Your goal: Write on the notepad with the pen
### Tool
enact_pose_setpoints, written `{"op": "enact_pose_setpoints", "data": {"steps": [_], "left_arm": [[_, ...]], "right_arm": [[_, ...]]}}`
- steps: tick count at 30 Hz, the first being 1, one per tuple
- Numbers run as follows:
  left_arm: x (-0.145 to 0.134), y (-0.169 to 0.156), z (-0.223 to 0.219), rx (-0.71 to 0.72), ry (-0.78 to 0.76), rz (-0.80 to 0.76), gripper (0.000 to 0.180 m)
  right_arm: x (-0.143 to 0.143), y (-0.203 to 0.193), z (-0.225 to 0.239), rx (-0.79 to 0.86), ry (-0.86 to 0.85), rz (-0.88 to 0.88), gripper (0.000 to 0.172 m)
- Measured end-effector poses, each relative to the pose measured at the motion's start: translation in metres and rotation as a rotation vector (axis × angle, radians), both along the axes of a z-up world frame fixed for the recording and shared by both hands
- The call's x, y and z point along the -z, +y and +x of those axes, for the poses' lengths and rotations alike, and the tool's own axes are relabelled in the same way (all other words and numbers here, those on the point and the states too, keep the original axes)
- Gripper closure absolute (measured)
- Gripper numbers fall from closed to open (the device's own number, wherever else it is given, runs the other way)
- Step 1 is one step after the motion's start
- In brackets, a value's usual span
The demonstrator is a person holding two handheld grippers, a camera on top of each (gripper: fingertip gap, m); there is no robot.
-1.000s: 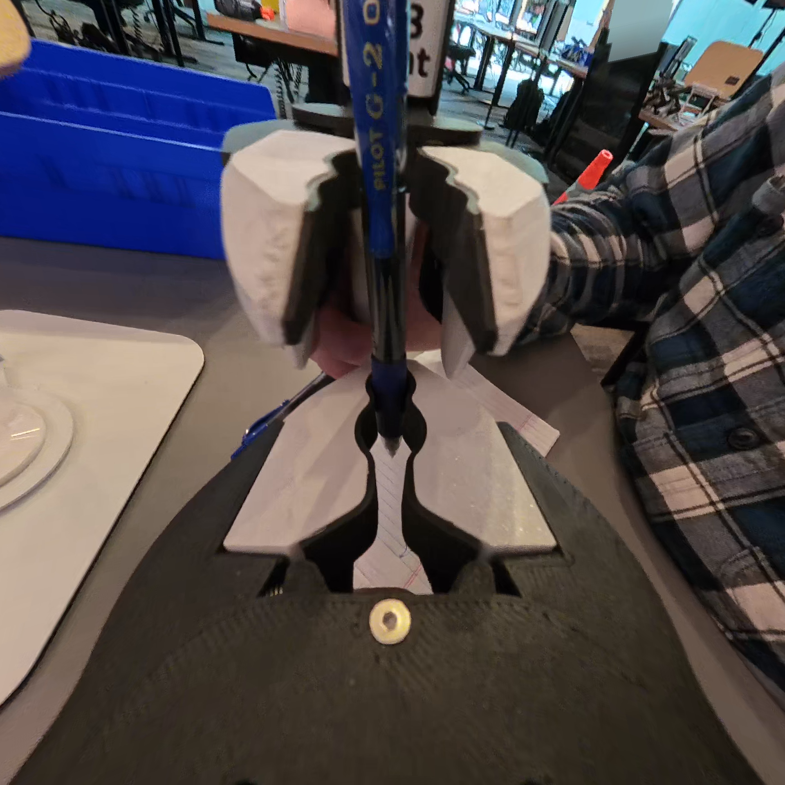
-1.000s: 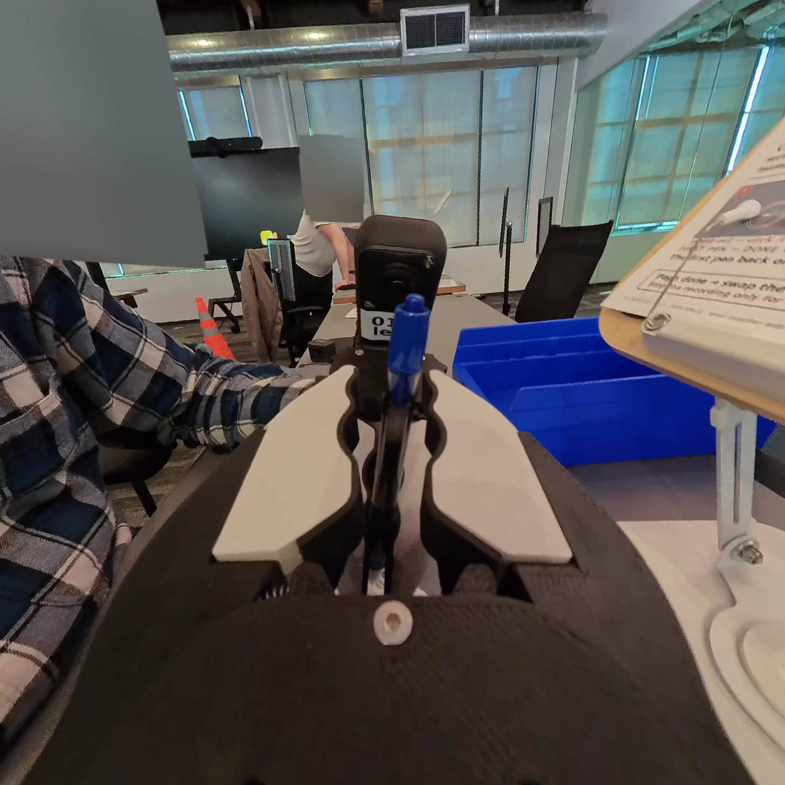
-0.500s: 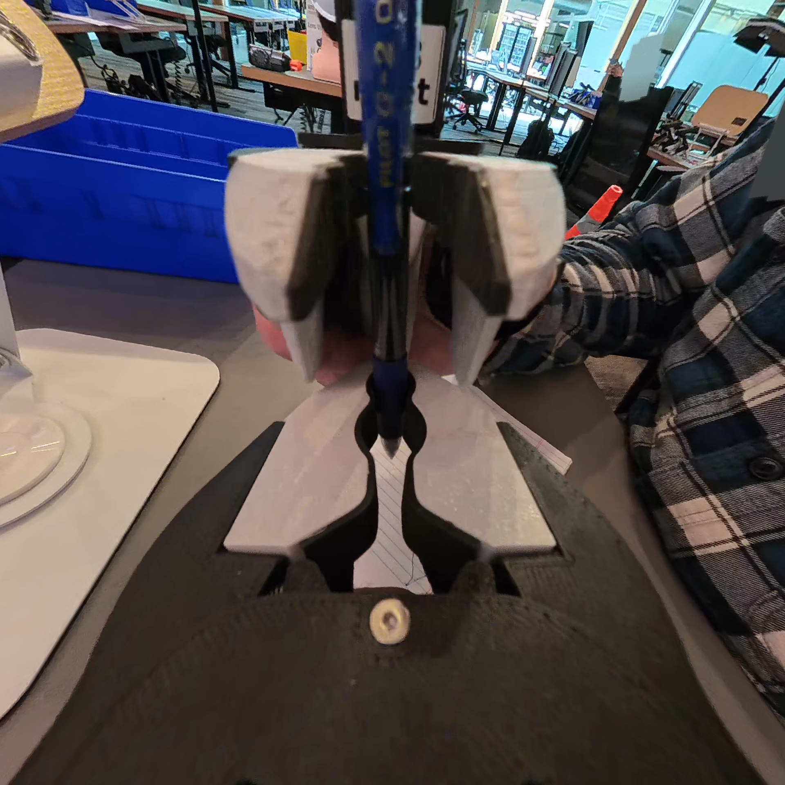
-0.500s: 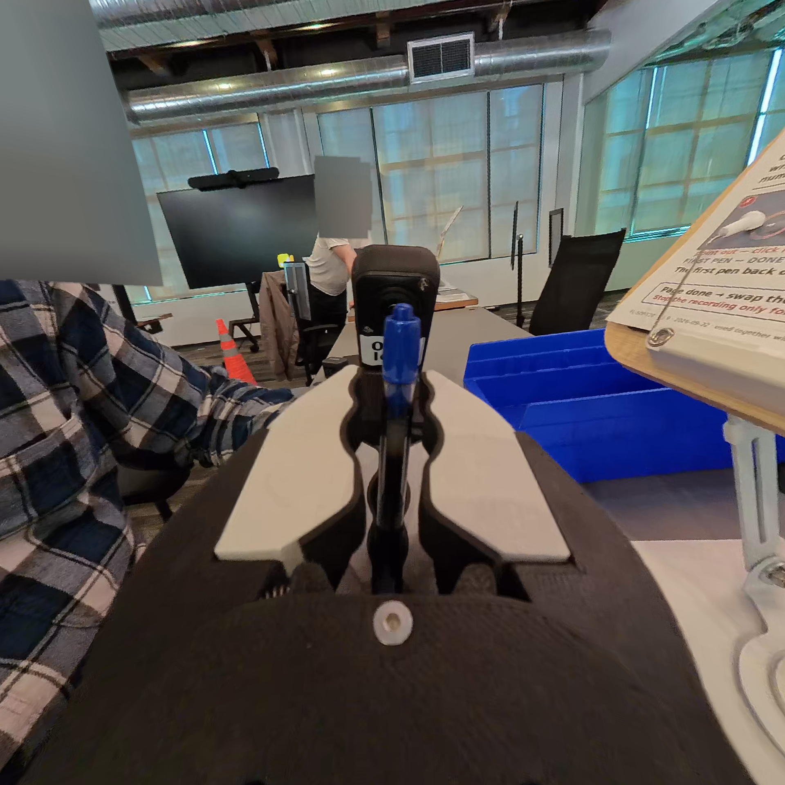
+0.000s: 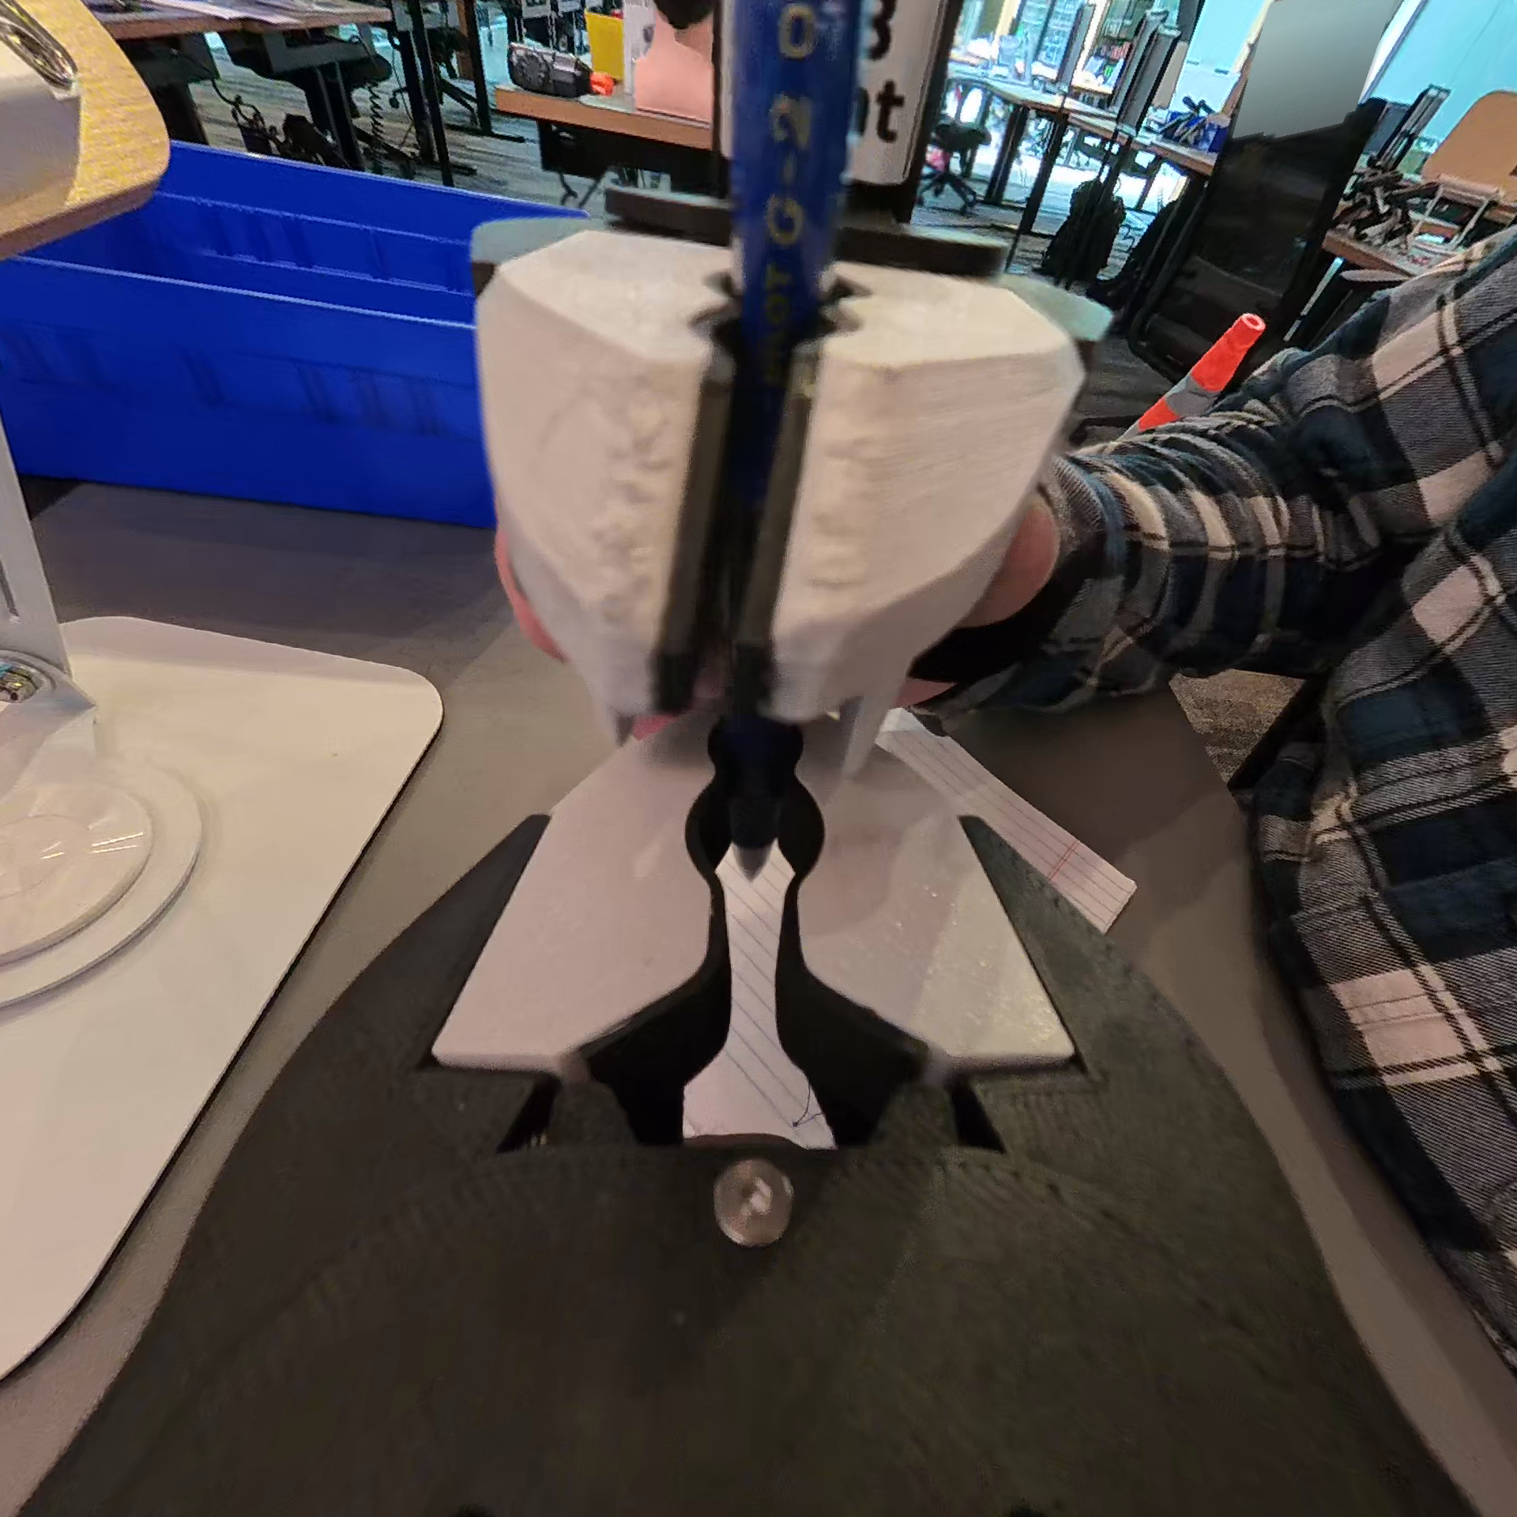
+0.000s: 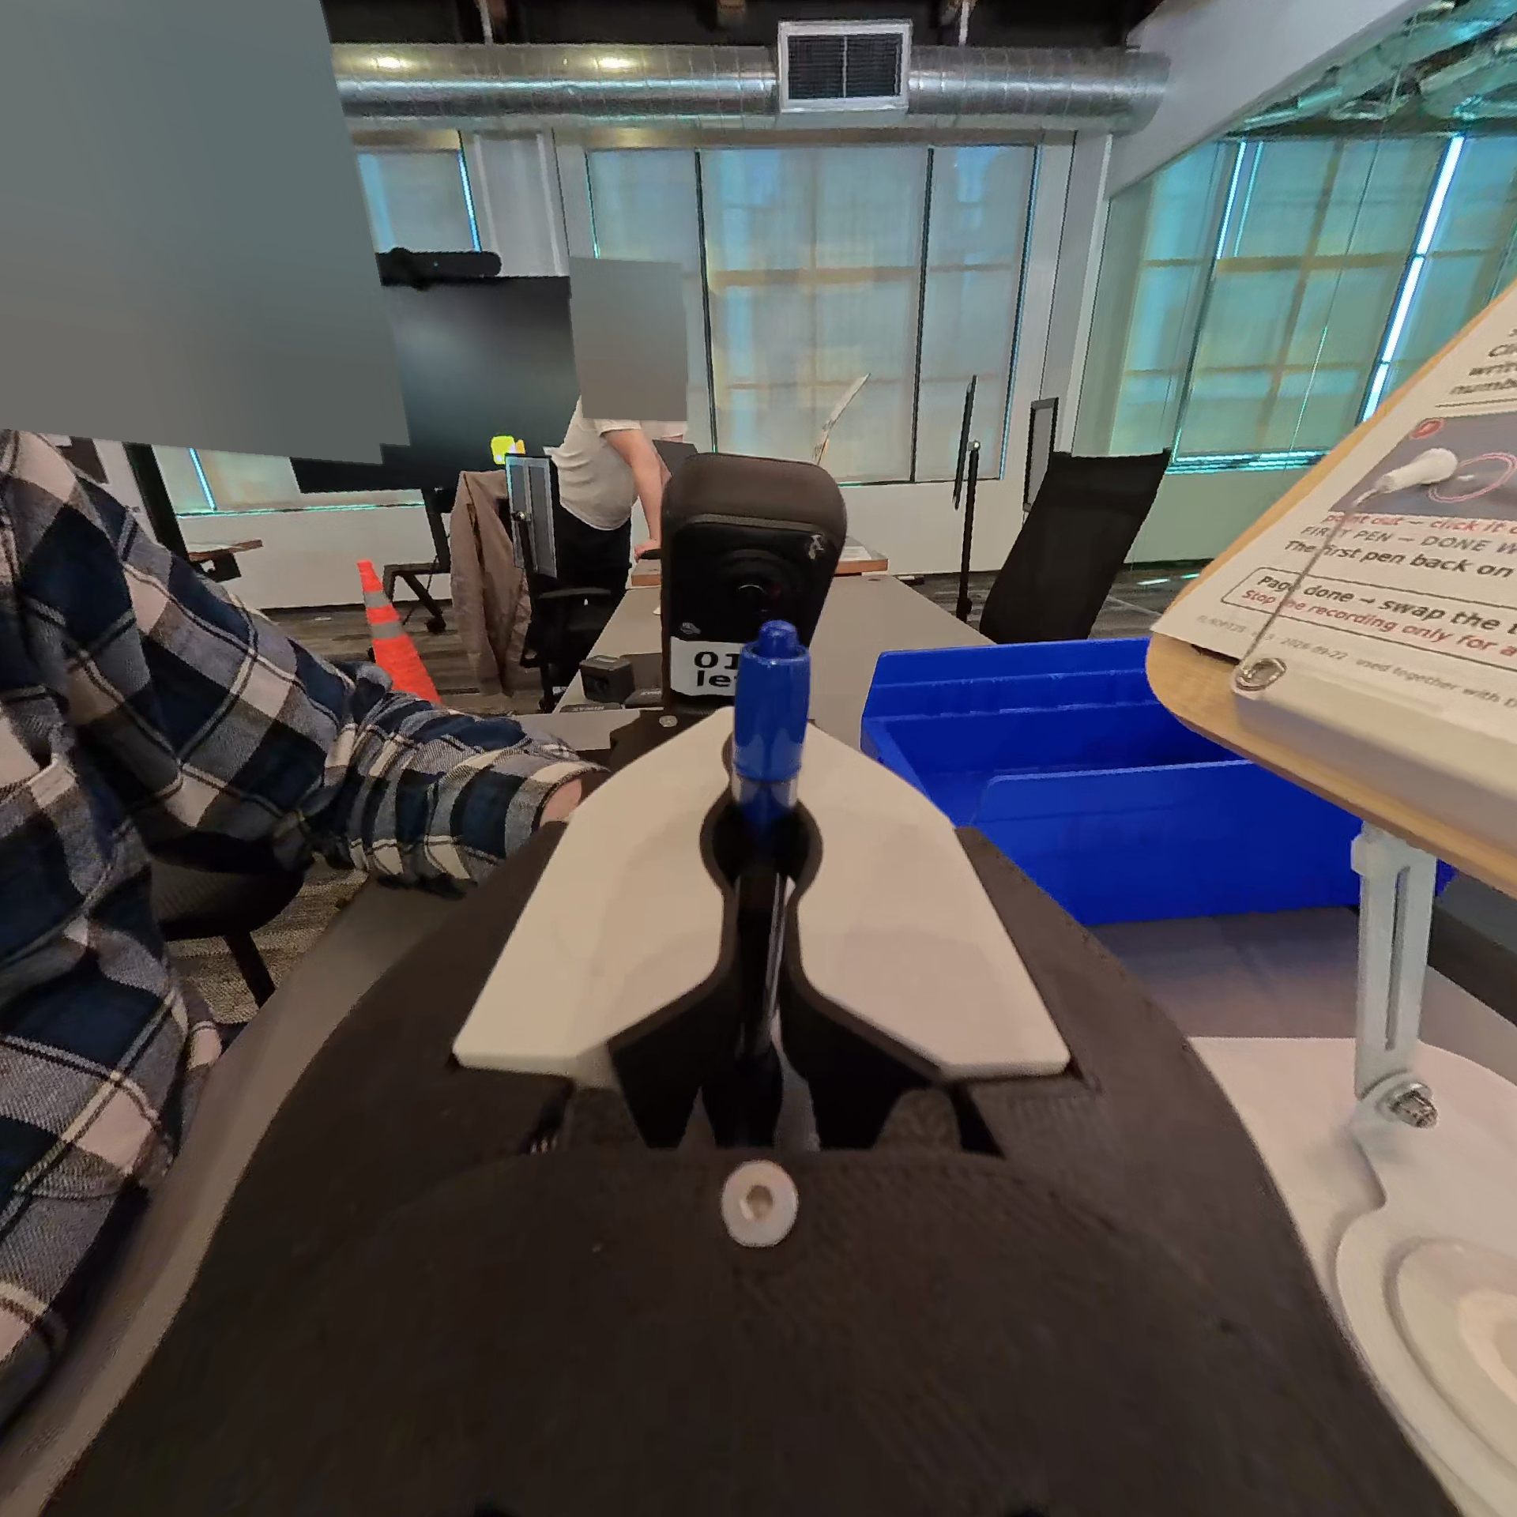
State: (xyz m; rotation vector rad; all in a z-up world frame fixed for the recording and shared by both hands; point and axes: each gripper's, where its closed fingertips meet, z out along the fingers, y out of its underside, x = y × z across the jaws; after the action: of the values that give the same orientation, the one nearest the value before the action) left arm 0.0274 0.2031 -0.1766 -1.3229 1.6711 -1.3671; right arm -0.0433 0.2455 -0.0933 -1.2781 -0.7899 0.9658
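Beyond the grey surface stretches an open office with desks, chairs, tall windows and an orange cone. Blue bins stand at the far edge, a white stand base beside them. On the surface lies the lined notepad. Right tongs point down over it, clamped on the blue pen, which is upright, tip just above the paper. Left tongs flank the pen's tip; whether they press it I cannot tell. Plaid-sleeved arm reaches in from the side.
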Motion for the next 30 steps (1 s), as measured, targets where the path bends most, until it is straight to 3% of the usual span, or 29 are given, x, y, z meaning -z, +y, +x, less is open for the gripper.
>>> {"op": "enact_pose_setpoints", "data": {"steps": [1, 3, 7, 18, 22, 30], "left_arm": [[0.000, 0.000, 0.000, 0.000, 0.000, -0.002, 0.174], [0.001, 0.001, 0.000, -0.006, 0.006, 0.004, 0.174], [0.005, 0.002, 0.001, -0.023, 0.033, 0.043, 0.174], [0.009, 0.007, -0.002, -0.007, 0.051, 0.035, 0.174], [0.014, 0.005, -0.002, 0.023, 0.076, -0.049, 0.152], [0.011, 0.003, -0.002, 0.042, 0.043, -0.044, 0.170]], "right_arm": [[0.000, 0.000, 0.000, 0.002, -0.005, 0.003, 0.165], [0.001, -0.001, -0.002, -0.001, -0.033, 0.018, 0.160], [0.007, 0.000, -0.006, 0.016, -0.102, 0.025, 0.170], [0.012, 0.003, 0.000, 0.035, -0.098, -0.002, 0.170], [0.008, 0.004, 0.003, 0.030, -0.075, -0.006, 0.169], [0.003, 0.001, 0.005, 0.006, -0.047, -0.004, 0.167]]}}
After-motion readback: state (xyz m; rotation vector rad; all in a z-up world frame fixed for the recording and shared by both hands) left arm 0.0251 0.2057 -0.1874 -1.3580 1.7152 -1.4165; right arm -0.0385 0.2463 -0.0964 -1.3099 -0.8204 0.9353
